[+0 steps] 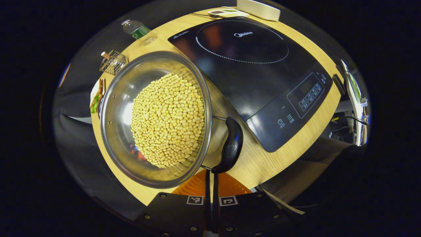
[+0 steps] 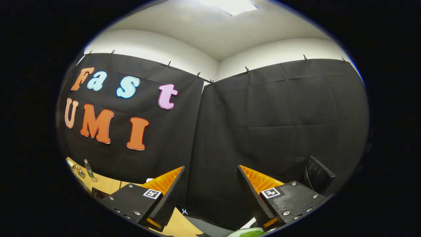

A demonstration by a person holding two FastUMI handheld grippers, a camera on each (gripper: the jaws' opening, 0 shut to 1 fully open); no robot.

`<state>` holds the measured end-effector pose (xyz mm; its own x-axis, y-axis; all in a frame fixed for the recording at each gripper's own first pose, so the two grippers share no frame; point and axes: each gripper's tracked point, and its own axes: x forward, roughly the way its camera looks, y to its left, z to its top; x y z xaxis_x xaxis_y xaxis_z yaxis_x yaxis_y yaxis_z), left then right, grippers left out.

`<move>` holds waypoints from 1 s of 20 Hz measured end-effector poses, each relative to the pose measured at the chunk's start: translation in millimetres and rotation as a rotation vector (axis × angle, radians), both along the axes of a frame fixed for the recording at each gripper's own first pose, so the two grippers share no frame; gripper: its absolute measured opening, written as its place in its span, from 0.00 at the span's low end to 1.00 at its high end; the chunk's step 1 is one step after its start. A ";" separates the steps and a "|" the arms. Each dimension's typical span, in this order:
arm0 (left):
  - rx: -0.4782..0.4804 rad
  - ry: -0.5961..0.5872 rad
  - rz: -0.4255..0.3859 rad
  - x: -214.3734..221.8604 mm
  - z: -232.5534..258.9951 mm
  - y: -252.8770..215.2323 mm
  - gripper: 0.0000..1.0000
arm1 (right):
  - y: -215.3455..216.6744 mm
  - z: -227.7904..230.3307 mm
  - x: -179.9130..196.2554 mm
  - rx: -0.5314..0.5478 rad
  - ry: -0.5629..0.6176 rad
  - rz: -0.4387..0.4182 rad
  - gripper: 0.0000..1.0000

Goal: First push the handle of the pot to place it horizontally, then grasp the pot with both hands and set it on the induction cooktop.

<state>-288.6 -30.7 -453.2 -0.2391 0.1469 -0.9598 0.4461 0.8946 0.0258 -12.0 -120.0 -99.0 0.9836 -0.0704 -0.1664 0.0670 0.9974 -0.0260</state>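
A wooden bench (image 1: pixel 263 164) carried the induction cooktop (image 1: pixel 250 75) and bean-filled pot (image 1: pixel 154 118). Left gripper (image 1: pixel 211 184) jaws were clenched together below the pot's handle (image 1: pixel 230 146); right gripper (image 2: pixel 210 191) jaws were spread wide, holding nothing.

We see the left gripper (image 1: pixel 210 197) and right gripper (image 2: pixel 210 194) as black textured blocks studded with silver screws, each carrying square black-and-white fiducial tags (image 2: pixel 152 194) beside ribbed finger faces.
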 end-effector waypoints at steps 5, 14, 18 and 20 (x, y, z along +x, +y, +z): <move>-0.037 -0.029 0.034 19.9 -5.9 -12.3 0.01 | -11.0 -10.7 5.2 0.038 0.029 -0.006 0.95; -0.199 -0.133 0.077 75.1 -13.7 -41.5 0.02 | 52.4 -8.3 -17.9 0.087 0.078 -0.008 0.95; -0.251 -0.180 0.105 96.1 -16.8 -46.7 0.02 | 91.2 -1.4 -28.6 0.070 0.104 0.037 0.94; -0.273 -0.200 0.132 104.8 -17.3 -47.9 0.02 | 107.1 2.0 -34.3 0.042 0.109 0.058 0.95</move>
<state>-183.8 -78.6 -470.6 -0.0421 -0.1404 -0.9892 0.3369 0.9301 -0.1463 -46.4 -12.8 -97.0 0.9616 -0.0041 -0.2744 0.0078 0.9999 0.0123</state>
